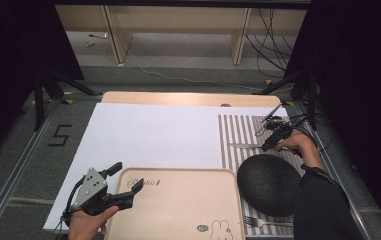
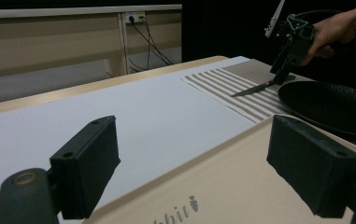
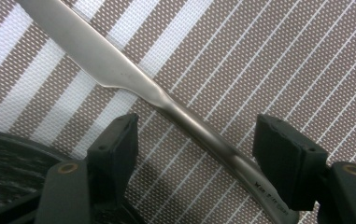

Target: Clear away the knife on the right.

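A steel table knife (image 1: 245, 146) lies on a brown-and-white striped placemat (image 1: 233, 130) at the right of the table, just beyond a black plate (image 1: 268, 184). My right gripper (image 1: 269, 145) points down over the knife's handle. In the right gripper view the knife (image 3: 119, 70) runs slantwise between the jaws, which stand open around the handle with a gap on each side. My left gripper (image 1: 127, 176) is open at the near left, over the far left corner of a beige tray (image 1: 178, 210), with nothing between its pads.
A fork (image 1: 258, 221) lies on the placemat near the front edge, below the plate. A large white sheet (image 1: 148, 135) covers the table's middle and left. In the left gripper view, the right gripper (image 2: 278, 79) and knife (image 2: 252, 88) show beyond the tray (image 2: 241, 177).
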The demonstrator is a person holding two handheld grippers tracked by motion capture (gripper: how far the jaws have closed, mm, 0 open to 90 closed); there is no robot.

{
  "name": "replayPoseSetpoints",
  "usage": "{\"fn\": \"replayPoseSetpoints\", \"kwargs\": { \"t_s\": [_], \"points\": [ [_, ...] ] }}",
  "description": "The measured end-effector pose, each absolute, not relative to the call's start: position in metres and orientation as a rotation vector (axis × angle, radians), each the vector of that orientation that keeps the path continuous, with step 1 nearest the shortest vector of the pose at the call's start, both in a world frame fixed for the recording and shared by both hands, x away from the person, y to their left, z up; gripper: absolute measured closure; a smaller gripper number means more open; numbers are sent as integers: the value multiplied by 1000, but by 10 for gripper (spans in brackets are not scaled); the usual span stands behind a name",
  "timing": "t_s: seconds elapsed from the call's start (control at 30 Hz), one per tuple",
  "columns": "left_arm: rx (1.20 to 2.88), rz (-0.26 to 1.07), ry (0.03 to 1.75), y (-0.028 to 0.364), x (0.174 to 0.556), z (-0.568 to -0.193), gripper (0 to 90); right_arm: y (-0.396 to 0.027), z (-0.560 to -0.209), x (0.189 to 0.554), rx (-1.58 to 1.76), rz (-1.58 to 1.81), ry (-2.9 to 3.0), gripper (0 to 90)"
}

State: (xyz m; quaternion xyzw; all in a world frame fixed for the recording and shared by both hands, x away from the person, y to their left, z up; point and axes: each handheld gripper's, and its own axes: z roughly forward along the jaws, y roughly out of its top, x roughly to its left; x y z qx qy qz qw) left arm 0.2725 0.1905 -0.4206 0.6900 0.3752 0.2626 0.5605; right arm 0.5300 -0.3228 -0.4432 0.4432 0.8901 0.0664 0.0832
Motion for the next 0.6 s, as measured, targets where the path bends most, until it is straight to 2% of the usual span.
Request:
{"fn": "replayPoseSetpoints", "kwargs": {
  "t_s": [0.6],
  "points": [
    [1620, 613, 886, 190, 272, -421, 162, -321, -450, 533, 1286, 126, 2680, 413]
  ]
}}
